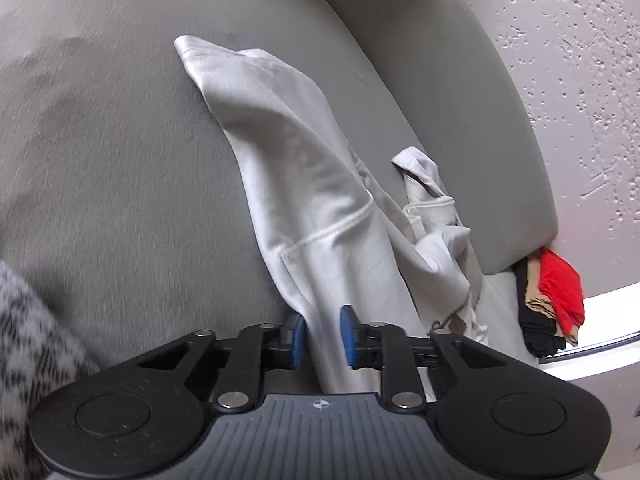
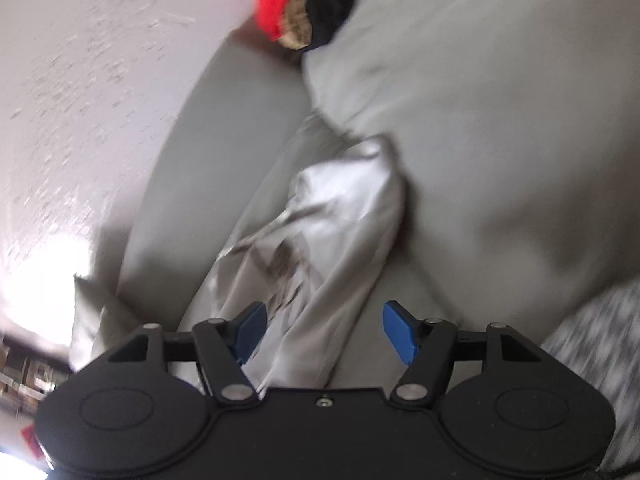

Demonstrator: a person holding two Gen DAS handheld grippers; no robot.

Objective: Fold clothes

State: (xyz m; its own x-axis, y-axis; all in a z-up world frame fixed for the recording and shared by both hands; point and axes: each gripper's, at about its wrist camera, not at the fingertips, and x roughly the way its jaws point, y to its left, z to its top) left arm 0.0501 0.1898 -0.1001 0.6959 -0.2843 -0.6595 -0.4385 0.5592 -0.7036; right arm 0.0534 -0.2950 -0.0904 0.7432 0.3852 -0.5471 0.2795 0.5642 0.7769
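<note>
A light grey garment (image 1: 312,184) lies stretched over a grey couch cushion (image 1: 120,140). My left gripper (image 1: 322,336) has its blue pads (image 1: 347,334) close on either side of a fold of this garment, with a narrow gap that the cloth fills. In the right wrist view the same garment (image 2: 320,240) lies bunched on the couch, blurred by motion. My right gripper (image 2: 324,332) is open wide, its blue pads (image 2: 398,332) apart on either side of the cloth without touching it.
A pile of red, tan and black clothes (image 1: 554,304) sits at the couch's end by a textured wall (image 1: 580,80); it also shows in the right wrist view (image 2: 304,4). A black-and-white knit fabric (image 1: 24,340) lies at the left edge.
</note>
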